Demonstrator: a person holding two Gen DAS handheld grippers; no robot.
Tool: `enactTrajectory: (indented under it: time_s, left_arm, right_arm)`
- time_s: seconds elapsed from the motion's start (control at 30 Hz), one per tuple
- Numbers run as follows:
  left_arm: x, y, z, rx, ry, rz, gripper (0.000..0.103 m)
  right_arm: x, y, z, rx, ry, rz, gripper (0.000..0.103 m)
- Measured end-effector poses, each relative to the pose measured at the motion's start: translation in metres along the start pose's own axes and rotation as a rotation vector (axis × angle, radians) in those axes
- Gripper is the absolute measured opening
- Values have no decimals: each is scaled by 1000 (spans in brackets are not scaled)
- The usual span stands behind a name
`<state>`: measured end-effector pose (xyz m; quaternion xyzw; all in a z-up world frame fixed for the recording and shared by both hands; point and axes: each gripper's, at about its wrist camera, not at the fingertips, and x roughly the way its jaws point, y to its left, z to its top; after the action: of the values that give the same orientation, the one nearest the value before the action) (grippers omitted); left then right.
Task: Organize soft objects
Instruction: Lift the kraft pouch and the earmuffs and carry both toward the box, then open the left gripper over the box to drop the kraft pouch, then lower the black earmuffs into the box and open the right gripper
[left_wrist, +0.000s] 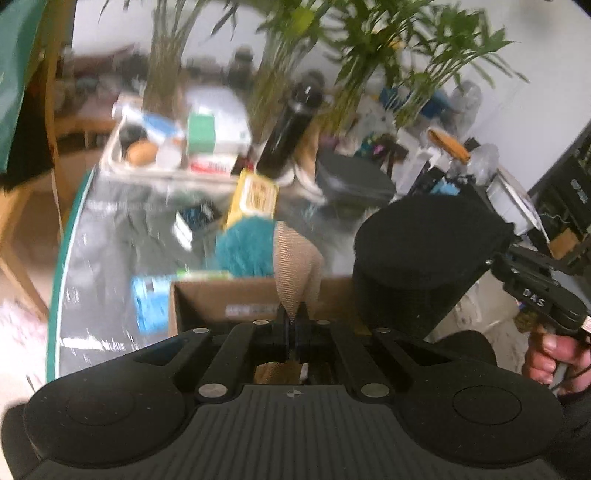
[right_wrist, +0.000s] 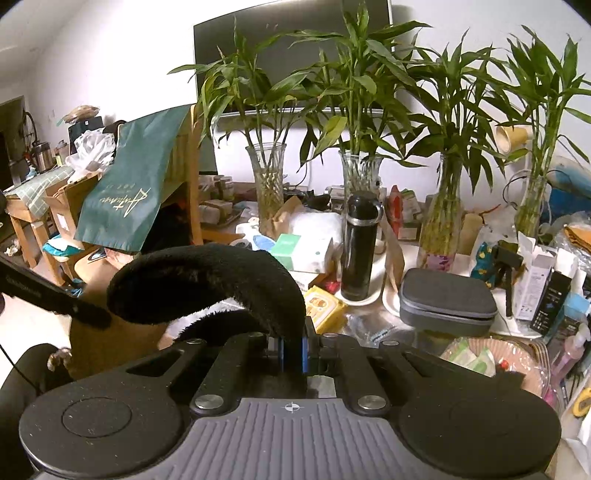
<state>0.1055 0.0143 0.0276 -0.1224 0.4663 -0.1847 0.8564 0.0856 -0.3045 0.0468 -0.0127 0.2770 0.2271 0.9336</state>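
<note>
Currently, status as follows.
Left tool (left_wrist: 293, 325): jaws pressed together on the lower tip of a tan ribbed cloth (left_wrist: 293, 273), which stands up from the grip.
Right tool (right_wrist: 292, 349): jaws pinching one end of a black plush piece (right_wrist: 207, 288); the piece arches up and away to the left.
Cardboard box (left_wrist: 221, 295): open, directly beyond the left tool.
Teal fluffy item (left_wrist: 245, 249): behind the box, beside the tan cloth.
Desk (left_wrist: 110, 236): cluttered; black bottle (right_wrist: 360, 245) upright among vases.
</note>
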Motion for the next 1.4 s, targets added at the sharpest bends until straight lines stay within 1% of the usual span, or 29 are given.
enactTrajectory:
  time_s: [0.03, 0.07, 0.1, 0.13, 0.17, 0.2, 0.3, 0.37, 0.43, 0.5, 0.6, 0.73, 0.87, 0.97, 1.03, 1.07, 1.1, 1.13, 1.17, 1.2, 1.23, 1.3, 1.4]
  left_arm:
    - [4, 4, -2, -25, 17, -11, 12]
    - [8, 9, -4, -51, 37, -23, 26]
    - [11, 12, -6, -72, 49, -33, 34]
    - [12, 15, -9, -83, 50, -37, 48]
    - [11, 16, -12, -79, 43, -27, 56]
    - [10, 14, -15, -63, 34, -8, 57]
    - [6, 6, -24, 32, -4, 69, 59]
    - [2, 1, -31, 94, -37, 117, 63]
    - [0, -2, -35, 130, -59, 151, 64]
    - [-3, -3, -38, 141, -75, 175, 64]
    - [-7, 1, -41, 139, -95, 175, 64]
    - [-13, 4, -46, 163, -141, 200, 64]
    - [-18, 12, -51, 151, -175, 180, 65]
    - [-22, 17, -54, 134, -203, 179, 65]
    - [-24, 20, -55, 126, -216, 184, 65]
    - [-25, 21, -56, 130, -223, 187, 66]
    - [-25, 22, -57, 133, -231, 191, 66]
    - [-26, 23, -57, 135, -240, 198, 68]
    - [-26, 25, -58, 135, -248, 205, 71]
    - [-27, 27, -60, 135, -252, 213, 73]
    - [-27, 29, -60, 134, -254, 219, 75]
    - [-27, 33, -61, 132, -249, 228, 75]
    - [-25, 40, -62, 125, -225, 244, 75]
  right_arm:
    - [-1, 0, -1, 0, 3, 1, 11]
    - [-1, 1, -3, -2, 5, 1, 11]
    - [-2, 2, -4, -2, 7, 0, 11]
    - [-3, 2, -5, -3, 10, 0, 11]
    - [-4, 3, -7, -3, 13, 0, 11]
    - [-5, 3, -8, -3, 16, 0, 11]
    - [-6, 3, -11, -3, 24, -3, 11]
    - [-6, 3, -13, -3, 29, -3, 11]
    - [-6, 4, -14, -2, 35, -1, 11]
    - [-5, 6, -15, -5, 41, 4, 11]
    - [-4, 10, -14, -19, 45, 8, 11]
    - [-2, 14, -14, -36, 52, 10, 11]
    - [2, 18, -14, -51, 68, 25, 11]
    - [7, 24, -13, -64, 77, 38, 11]
    - [14, 29, -15, -77, 109, 45, 13]
    - [21, 31, -16, -90, 143, 48, 15]
    - [28, 35, -19, -108, 185, 53, 24]
    - [35, 39, -24, -135, 226, 51, 46]
    - [39, 43, -29, -159, 250, 47, 60]
    - [43, 47, -34, -191, 262, 44, 83]
    - [44, 51, -38, -214, 260, 44, 95]
    - [46, 56, -43, -235, 266, 42, 99]
    - [49, 57, -46, -222, 282, 33, 103]
